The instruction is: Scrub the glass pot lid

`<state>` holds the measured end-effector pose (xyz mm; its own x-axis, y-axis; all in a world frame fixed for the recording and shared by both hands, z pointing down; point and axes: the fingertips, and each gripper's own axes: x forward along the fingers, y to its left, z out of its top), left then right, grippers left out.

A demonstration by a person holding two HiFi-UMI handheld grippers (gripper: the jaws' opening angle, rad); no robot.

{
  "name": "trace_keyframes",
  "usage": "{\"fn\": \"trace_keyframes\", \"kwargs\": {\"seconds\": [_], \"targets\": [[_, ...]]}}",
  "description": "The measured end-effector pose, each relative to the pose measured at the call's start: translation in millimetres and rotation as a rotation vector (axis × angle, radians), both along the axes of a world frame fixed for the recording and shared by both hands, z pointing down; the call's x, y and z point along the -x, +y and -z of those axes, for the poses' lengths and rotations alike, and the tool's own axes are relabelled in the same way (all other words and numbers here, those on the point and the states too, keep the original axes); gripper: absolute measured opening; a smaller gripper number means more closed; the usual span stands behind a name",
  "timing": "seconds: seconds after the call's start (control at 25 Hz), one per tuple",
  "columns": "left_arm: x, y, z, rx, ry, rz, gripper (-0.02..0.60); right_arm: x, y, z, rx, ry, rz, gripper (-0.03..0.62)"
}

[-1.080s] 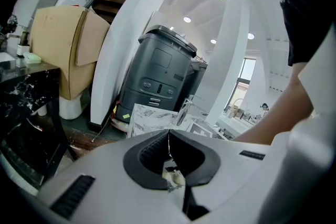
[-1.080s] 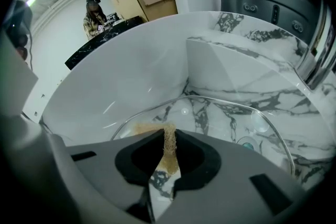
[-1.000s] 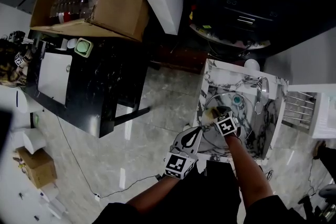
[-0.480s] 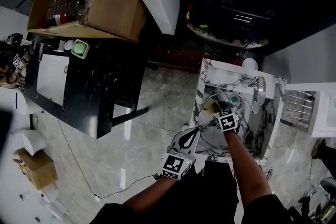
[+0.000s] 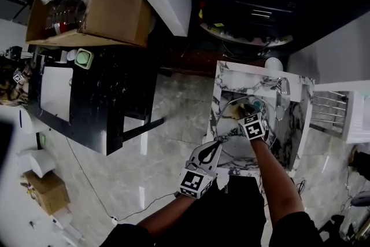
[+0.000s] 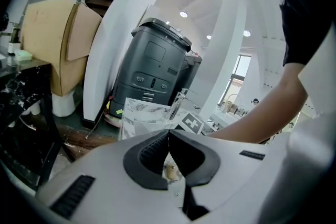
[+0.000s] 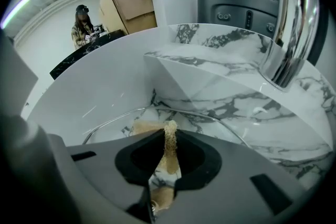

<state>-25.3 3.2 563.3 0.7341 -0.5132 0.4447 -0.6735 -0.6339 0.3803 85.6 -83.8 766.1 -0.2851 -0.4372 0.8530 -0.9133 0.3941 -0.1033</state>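
Observation:
The glass pot lid (image 5: pixel 232 139) stands tilted in the marble sink (image 5: pixel 226 79); its metal rim (image 7: pixel 206 114) arcs across the right gripper view. My right gripper (image 5: pixel 249 111) is over the lid's far side near the faucet (image 5: pixel 281 95), shut on a tan scrub sponge (image 7: pixel 170 150) pressed to the glass. My left gripper (image 5: pixel 215 146) is at the lid's near-left rim, jaws closed on that thin edge. In the left gripper view the left gripper (image 6: pixel 168 136) shows closed pads, with the lid's beige knob (image 6: pixel 170 171) below them.
A dark grey machine (image 6: pixel 155 68) stands behind the sink. To the left is a black table (image 5: pixel 110 89) with a cardboard box (image 5: pixel 115 8). A white rack (image 5: pixel 332 113) adjoins the sink on the right. The chrome faucet (image 7: pixel 291 23) overhangs the basin.
My right gripper slid the sponge across the lid from its left side toward the faucet. The left gripper stayed at the near rim.

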Motion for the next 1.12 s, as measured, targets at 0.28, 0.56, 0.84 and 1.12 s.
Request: {"fn": "trace_keyframes", "kwargs": {"seconds": [0.28, 0.56, 0.84, 1.12], "targets": [[-16, 2, 1, -0.005, 0.004, -0.031, 0.017, -16, 3, 0, 0.000, -0.006, -0.049, 0.062], [-25, 7, 0, 0.001, 0.004, -0.044, 0.017, -33, 7, -3, 0.009, -0.005, -0.087, 0.063], [-29, 9, 5, -0.002, -0.006, -0.035, 0.017, -46, 10, -2, 0.017, 0.002, -0.087, 0.063], [-33, 16, 6, -0.005, -0.008, -0.032, 0.017, -62, 16, -2, 0.019, 0.035, -0.101, 0.063]]}}
